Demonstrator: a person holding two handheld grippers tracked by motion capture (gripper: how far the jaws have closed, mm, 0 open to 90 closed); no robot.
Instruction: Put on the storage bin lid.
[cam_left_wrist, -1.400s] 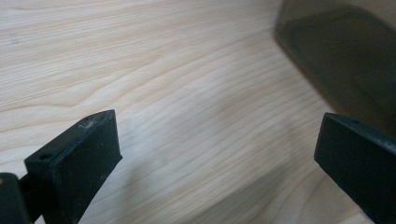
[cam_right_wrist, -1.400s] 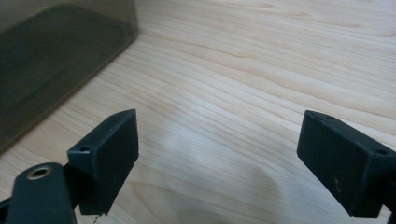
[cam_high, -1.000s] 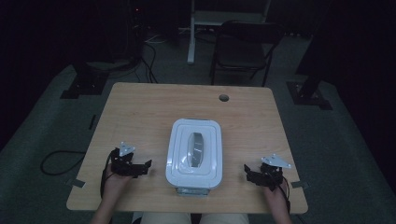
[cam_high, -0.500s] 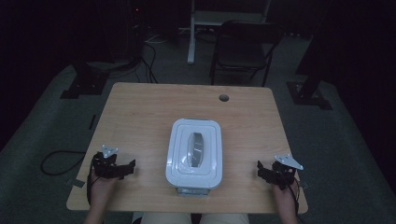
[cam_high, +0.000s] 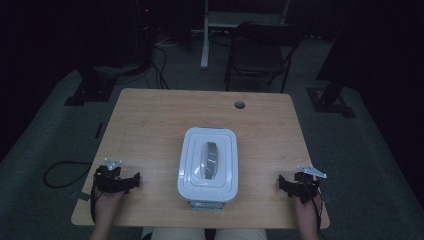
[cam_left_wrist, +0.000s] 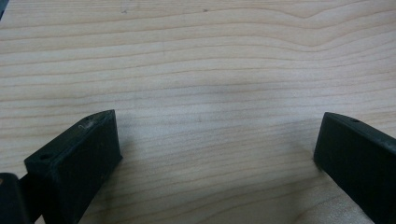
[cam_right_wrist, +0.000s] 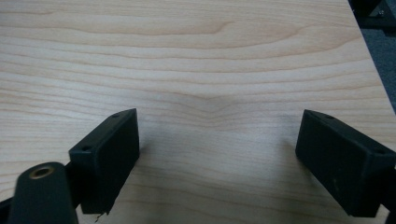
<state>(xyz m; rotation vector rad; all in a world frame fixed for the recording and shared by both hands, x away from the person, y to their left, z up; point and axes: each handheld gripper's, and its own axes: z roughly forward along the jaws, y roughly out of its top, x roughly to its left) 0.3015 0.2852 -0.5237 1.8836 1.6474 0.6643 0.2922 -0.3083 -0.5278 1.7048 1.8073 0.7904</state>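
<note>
A white lidded container with a grey handle in its lid stands at the middle front of the wooden table. My left gripper rests near the table's front left, well to the left of the container. Its jaws stand wide apart over bare wood, with nothing between them. My right gripper lies near the front right edge, to the right of the container. It is open too, above bare wood.
A round cable hole sits at the table's back right. Behind the table stand a dark folding chair and a white stand. A cable loops on the floor at the left.
Both hands have drawn away from the container: the left gripper moved outward to the left and nearer the front edge, the right gripper outward to the right. The container stayed put.
</note>
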